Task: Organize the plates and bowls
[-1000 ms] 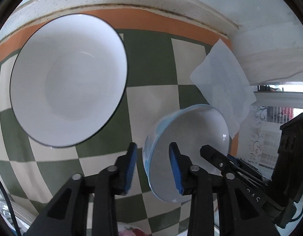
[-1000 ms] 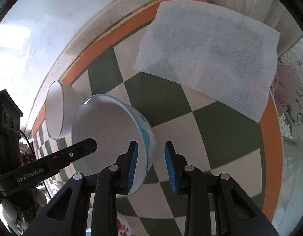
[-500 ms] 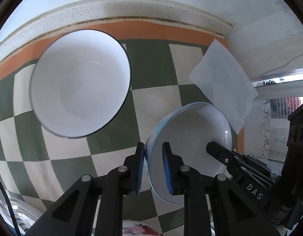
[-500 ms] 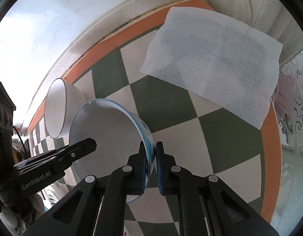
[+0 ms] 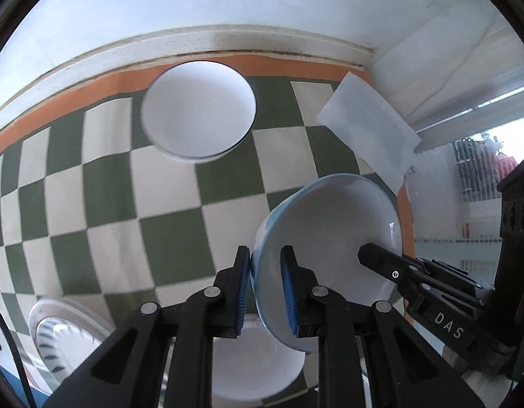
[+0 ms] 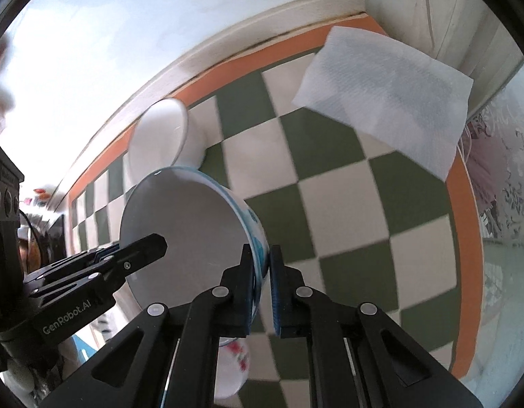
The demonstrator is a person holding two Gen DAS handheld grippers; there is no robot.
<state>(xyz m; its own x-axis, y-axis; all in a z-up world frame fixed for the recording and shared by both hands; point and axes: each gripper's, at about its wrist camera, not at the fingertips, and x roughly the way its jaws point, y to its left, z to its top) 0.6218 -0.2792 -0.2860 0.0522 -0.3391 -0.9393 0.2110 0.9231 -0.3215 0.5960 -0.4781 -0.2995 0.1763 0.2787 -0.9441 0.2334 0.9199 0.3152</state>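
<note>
While both claws grip: left claw [image 5: 264,284] and right claw [image 6: 261,285] clenched on blue-rimmed bowl [image 5: 333,238]
Bowls: two, white bowl [image 5: 198,113] far
Writing: "DAS", "GenRobot.AI"

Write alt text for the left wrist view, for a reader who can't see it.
The left tool grips the rim of a blue-edged bowl, held tilted above a green-and-white checkered cloth, while the right tool holds its opposite rim. A white bowl sits farther back, with a paper towel at right.

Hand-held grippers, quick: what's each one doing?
Left hand-held gripper: shut on the blue bowl rim.
Right hand-held gripper: shut on the blue bowl's opposite rim.
</note>
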